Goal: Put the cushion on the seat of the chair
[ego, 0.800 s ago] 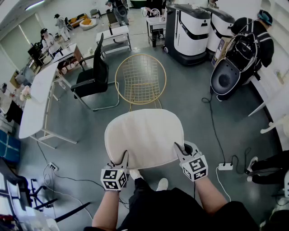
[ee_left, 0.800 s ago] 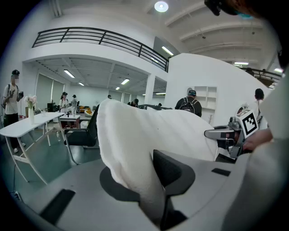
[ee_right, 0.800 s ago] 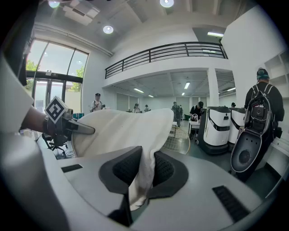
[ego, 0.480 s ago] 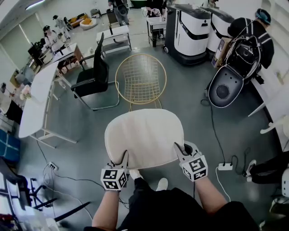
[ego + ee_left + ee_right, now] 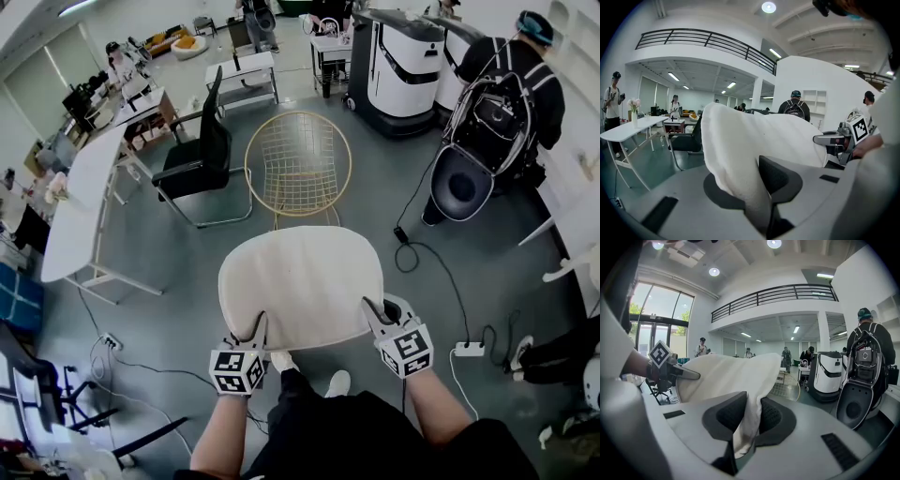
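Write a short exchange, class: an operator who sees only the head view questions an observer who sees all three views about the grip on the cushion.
Operator: Is the left gripper really clamped on it?
Observer: Yes. In its own view the left gripper has its jaws closed on the near edge of the cream cushion.
Operator: And the right one?
Observer: The right gripper pinches a fold of that edge between its ribbed pads.

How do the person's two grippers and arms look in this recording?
The left gripper and right gripper are light grey with dark jaw pads; each carries a white cube with black square markers. No sleeves cover the forearms.
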Motion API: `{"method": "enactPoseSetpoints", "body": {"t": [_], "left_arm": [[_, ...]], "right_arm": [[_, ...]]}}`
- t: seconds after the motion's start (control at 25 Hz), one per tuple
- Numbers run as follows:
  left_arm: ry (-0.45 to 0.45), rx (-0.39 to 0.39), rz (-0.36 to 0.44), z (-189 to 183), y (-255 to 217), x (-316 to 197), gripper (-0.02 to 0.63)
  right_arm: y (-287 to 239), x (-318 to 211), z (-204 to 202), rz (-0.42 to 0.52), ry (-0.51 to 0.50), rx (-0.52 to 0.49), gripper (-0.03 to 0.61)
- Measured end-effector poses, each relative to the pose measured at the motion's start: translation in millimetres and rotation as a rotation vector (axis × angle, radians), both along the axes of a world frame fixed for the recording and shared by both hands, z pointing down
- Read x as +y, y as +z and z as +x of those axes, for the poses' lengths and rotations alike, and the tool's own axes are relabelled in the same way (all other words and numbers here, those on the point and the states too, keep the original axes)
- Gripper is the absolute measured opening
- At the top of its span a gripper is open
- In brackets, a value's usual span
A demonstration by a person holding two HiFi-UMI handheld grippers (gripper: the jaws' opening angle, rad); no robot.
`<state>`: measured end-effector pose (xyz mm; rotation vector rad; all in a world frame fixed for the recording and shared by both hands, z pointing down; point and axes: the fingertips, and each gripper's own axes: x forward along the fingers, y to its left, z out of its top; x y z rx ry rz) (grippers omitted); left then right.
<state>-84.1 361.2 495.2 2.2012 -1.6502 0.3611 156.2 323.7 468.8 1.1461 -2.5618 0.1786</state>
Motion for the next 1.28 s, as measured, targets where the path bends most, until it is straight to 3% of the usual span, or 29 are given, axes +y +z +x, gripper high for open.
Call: {"method": "enactPoseSetpoints", "body": {"t": [0.76,1.28], "left_arm": [[0.028,0.011,-0.016,-44.0,-0.7,-51.2,0.105],[0.074,0.024,-0.01,-112.1,1.2,-117.2,0.104]], "right_arm": [[-2.9,-45.4,-43.5,-0.019,0.041,-0.006,0.061],[0.8,-101.3,-109.8,-0.027,0.091,-0.001,0.061]]}}
